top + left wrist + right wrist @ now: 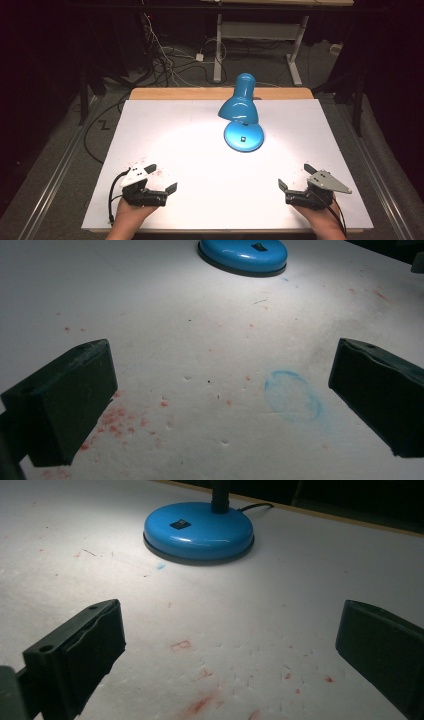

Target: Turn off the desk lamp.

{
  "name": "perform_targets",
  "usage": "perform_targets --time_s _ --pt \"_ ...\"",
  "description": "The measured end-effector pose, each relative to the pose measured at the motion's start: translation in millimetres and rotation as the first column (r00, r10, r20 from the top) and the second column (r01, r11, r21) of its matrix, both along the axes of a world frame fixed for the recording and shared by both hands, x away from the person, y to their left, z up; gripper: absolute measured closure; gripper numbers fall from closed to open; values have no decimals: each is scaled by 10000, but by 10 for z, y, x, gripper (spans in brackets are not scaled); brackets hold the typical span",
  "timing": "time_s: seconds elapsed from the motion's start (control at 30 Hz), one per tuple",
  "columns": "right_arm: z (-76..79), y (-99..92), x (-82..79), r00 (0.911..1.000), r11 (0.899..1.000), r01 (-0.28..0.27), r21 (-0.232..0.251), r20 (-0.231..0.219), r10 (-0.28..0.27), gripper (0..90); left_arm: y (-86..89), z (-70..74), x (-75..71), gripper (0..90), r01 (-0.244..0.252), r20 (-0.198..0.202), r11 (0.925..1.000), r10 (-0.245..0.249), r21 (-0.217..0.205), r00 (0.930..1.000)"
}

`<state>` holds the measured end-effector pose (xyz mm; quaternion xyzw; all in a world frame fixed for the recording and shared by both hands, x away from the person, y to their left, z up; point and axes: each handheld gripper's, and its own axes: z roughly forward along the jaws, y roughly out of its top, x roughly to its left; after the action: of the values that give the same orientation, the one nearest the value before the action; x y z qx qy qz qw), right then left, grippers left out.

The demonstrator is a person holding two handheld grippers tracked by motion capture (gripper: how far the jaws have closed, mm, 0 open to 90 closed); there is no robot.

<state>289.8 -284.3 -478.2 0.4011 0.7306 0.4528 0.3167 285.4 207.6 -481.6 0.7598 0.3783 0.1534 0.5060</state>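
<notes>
While lamp (241,112) shade hides stem, left gripper (163,176), right gripper (295,178) jaws apart.

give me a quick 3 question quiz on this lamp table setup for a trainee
1. True or false: the left gripper is shut on the lamp.
2. The switch sits on which part of the lamp? A) the shade B) the round base C) the cord
3. Fill in: in the left gripper view, the ring-shaped mark on the white board is ____ in colour.

Key:
1. False. Both the left and the right gripper are open and holding nothing, near the front edge, well short of the lamp.
2. B
3. Blue
</notes>
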Motion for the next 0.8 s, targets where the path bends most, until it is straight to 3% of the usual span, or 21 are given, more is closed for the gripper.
perform_targets --time_s 0.1,0.4,0.67,0.8 --pt "23 -13 -12 10000 9999 -13 161 32 12 4 -38 -7 -6 0 146 208 9998 -148 101 9997" --pt "47 11 -21 9995 9999 -154 -16 291 155 4 -46 -63 40 0 144 18 9997 -145 205 9999" --pt "41 1 -32 9999 9999 27 124 140 -29 9 -40 -44 32 0 152 99 9999 -152 56 9998" --pt "37 5 -33 10000 10000 -21 -26 38 22 28 -39 -40 34 0 171 144 9998 -172 51 9997"
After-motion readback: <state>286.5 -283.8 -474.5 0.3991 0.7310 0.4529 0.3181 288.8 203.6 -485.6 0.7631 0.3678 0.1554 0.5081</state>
